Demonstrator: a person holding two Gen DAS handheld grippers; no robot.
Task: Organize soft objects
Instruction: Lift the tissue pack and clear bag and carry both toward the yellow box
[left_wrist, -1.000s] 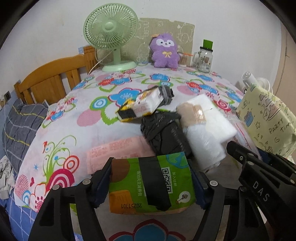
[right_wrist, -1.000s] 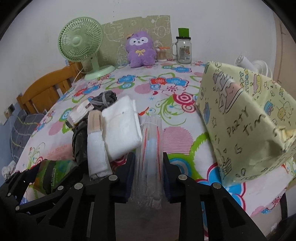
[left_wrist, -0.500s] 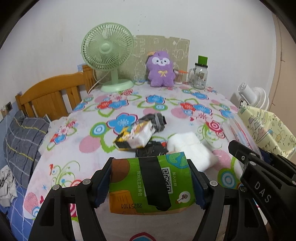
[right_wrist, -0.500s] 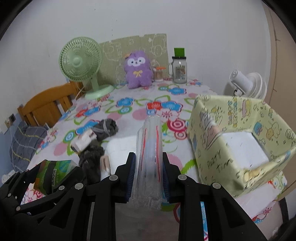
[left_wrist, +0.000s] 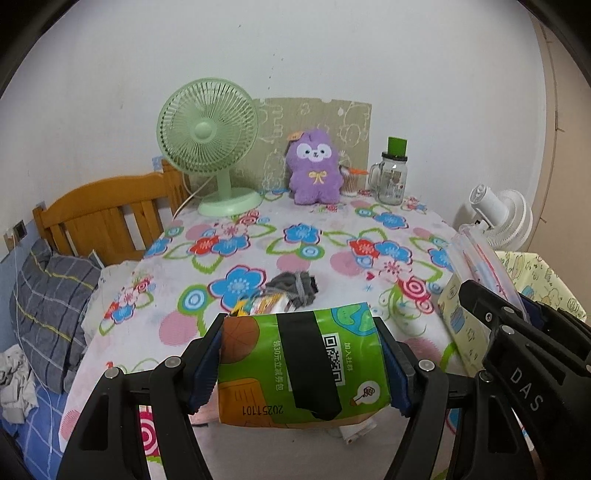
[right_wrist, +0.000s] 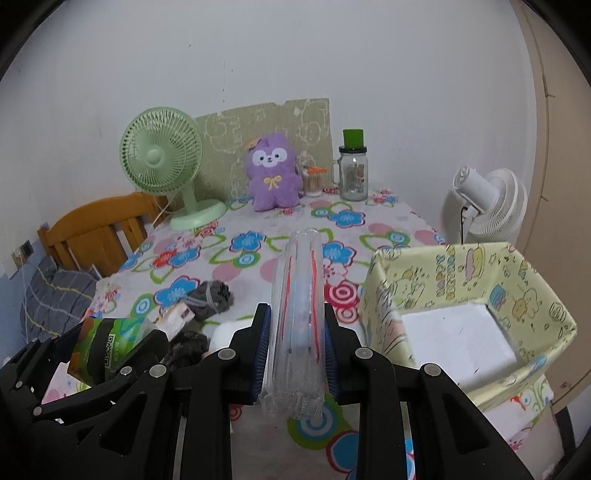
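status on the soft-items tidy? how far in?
Early. Done: the yellow box looks empty apart from its white liner. In hand: left gripper clamps the green tissue pack; right gripper clamps the clear pouch. Left: grey sock bundle, snack packet and white cloth on the table.

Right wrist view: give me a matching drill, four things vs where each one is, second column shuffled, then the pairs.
Things:
1. clear plastic pack
2. green tissue pack
3. purple plush toy
4. grey sock bundle

Places:
A. upright at the back of the table, against the cardboard
B. lying on the flowered tablecloth
C. clamped in the left gripper
D. clamped in the right gripper

Pairs: 1-D, 2-C, 3-A, 4-B
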